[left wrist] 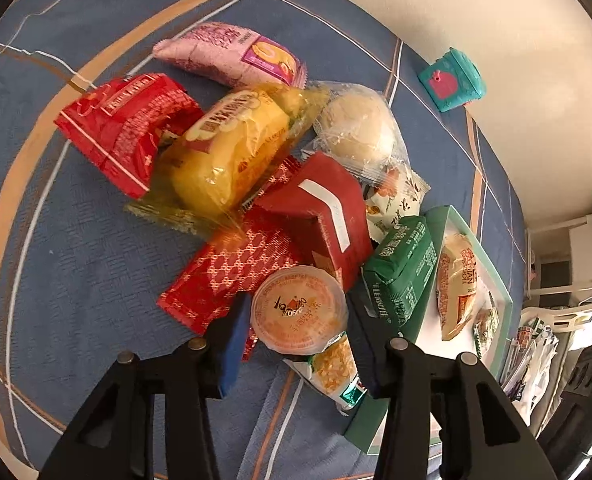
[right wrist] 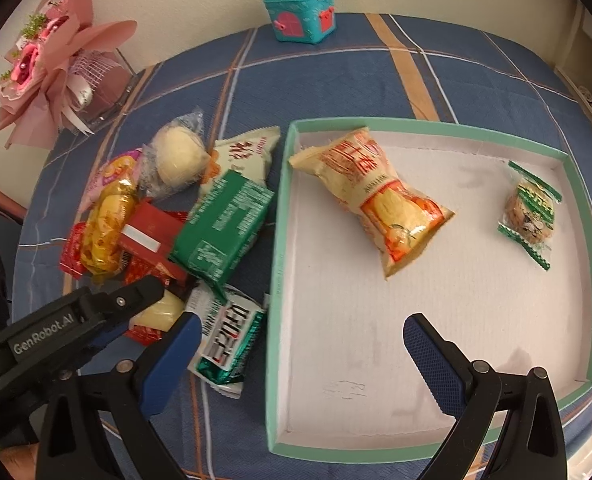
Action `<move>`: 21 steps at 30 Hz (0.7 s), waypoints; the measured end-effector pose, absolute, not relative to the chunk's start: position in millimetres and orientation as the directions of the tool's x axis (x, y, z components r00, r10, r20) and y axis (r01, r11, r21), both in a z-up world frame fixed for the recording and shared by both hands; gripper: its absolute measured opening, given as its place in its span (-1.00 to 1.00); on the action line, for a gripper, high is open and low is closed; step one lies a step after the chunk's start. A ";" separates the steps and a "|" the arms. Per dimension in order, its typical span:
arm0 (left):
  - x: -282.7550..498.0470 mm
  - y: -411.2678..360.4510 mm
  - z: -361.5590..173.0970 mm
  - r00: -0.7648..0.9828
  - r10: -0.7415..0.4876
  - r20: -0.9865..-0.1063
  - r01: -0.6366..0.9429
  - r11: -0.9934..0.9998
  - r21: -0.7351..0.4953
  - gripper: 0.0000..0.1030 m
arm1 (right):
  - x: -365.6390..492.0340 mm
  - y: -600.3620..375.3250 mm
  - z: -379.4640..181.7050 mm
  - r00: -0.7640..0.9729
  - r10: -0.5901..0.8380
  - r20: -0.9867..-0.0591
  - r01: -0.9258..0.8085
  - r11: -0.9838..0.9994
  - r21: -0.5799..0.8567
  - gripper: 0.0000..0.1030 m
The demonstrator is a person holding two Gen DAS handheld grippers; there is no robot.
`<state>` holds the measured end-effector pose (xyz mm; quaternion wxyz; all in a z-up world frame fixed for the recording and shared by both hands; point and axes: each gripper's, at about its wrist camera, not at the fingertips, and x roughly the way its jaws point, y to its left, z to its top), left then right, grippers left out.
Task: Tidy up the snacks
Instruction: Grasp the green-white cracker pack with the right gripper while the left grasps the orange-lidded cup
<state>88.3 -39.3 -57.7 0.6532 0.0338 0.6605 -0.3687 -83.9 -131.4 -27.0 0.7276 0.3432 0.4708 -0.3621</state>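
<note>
A jelly cup with an orange printed lid sits at the near edge of a snack pile, and my left gripper is shut on it, a blue pad against each side. The right wrist view shows that gripper with the pale cup between its fingers. The pile holds a green packet, a red box, a yellow cake packet, a wrapped white bun and a pink packet. My right gripper hangs open over the near left wall of the teal-rimmed tray, nothing between its fingers.
Inside the tray lie a yellow-orange packet and a green-wrapped cookie. A green-and-white packet lies on the blue plaid cloth beside the tray. A small teal chest stands at the far edge and a pink bouquet at the far left.
</note>
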 end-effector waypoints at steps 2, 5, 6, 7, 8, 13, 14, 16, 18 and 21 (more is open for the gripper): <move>89.7 -36.7 -53.7 -0.129 -0.435 -0.891 0.529 0.730 -0.432 -0.06 | -78.7 -127.9 -25.2 0.307 -0.202 -0.930 0.839 0.519 0.165 0.87; 93.7 -32.1 -46.1 -0.103 -0.440 -0.892 0.528 0.736 -0.424 -0.06 | -69.8 -122.0 -23.8 0.332 -0.189 -0.924 0.822 0.539 0.185 0.71; 95.6 -29.9 -42.8 -0.087 -0.438 -0.895 0.529 0.741 -0.414 -0.06 | -66.8 -120.2 -23.3 0.344 -0.180 -0.922 0.815 0.544 0.198 0.62; 97.7 -28.6 -39.8 -0.072 -0.436 -0.897 0.530 0.746 -0.405 -0.06 | -64.8 -118.6 -23.1 0.349 -0.177 -0.920 0.811 0.549 0.203 0.60; 99.3 -27.0 -37.9 -0.061 -0.434 -0.899 0.529 0.749 -0.398 -0.06 | -61.8 -116.5 -22.5 0.356 -0.172 -0.919 0.805 0.556 0.207 0.54; 109.5 -16.7 -30.2 -0.018 -0.429 -0.903 0.517 0.769 -0.376 -0.06 | -52.6 -107.2 -24.8 0.376 -0.133 -0.917 0.782 0.576 0.237 0.32; 110.5 -15.8 -30.0 -0.013 -0.428 -0.904 0.516 0.771 -0.373 -0.06 | -50.2 -105.9 -26.8 0.374 -0.123 -0.919 0.780 0.577 0.241 0.27; 111.5 -14.7 -28.8 -0.003 -0.424 -0.906 0.516 0.775 -0.365 -0.06 | -45.0 -104.4 -31.1 0.366 -0.113 -0.924 0.779 0.580 0.238 0.21; 113.0 -13.6 -28.1 0.002 -0.422 -0.907 0.514 0.778 -0.361 -0.06 | -40.0 -103.2 -35.4 0.354 -0.104 -0.930 0.779 0.582 0.231 0.20; 112.0 -15.4 -29.0 0.007 -0.419 -0.908 0.511 0.782 -0.357 -0.06 | -36.3 -102.0 -41.3 0.324 -0.105 -0.940 0.788 0.580 0.207 0.19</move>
